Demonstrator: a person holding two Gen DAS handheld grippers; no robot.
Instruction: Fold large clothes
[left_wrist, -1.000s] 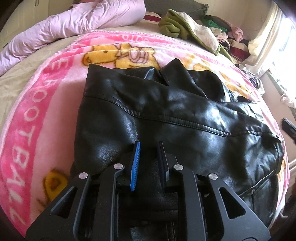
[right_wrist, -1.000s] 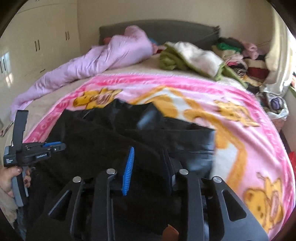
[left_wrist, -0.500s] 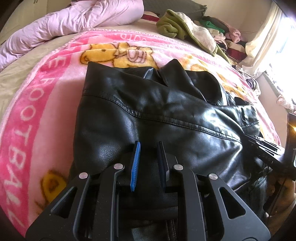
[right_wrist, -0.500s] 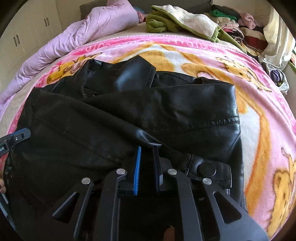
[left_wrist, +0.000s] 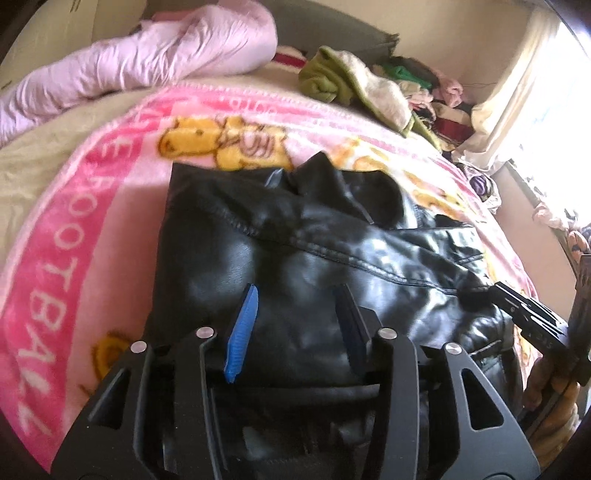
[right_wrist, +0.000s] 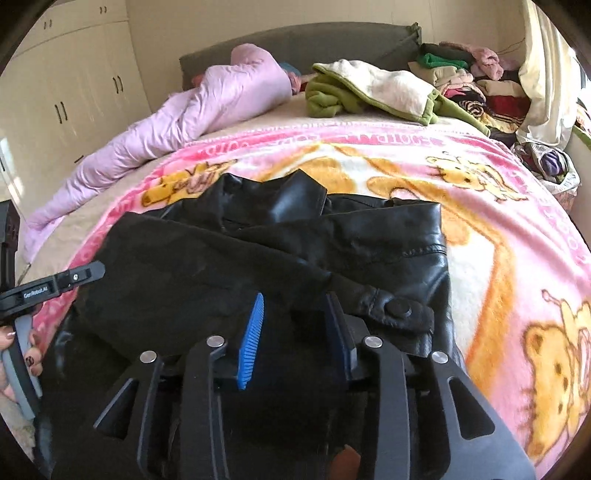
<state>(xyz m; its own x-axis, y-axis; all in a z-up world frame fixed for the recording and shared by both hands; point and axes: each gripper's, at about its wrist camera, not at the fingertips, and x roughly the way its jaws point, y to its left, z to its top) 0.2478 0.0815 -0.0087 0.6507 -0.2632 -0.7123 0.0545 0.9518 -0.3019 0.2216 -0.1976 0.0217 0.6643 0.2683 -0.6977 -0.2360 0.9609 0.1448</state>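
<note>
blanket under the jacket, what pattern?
Pink blanket with yellow cartoon bears and white lettering on a darker pink border; clearest in the right wrist view.

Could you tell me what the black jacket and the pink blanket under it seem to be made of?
The black jacket looks like leather or faux leather, which one cannot be told: smooth, slightly grained, glossy where light hits, with stitched seams and a snap tab. The pink blanket looks like soft plush fleece: matte, fuzzy surface with printed bears and lettering.

The jacket (right_wrist: 258, 258) lies on the blanket (right_wrist: 498, 229) near the bed's near edge; far behind, quilt (right_wrist: 192, 118) left, clothes pile (right_wrist: 461, 81) right.
</note>
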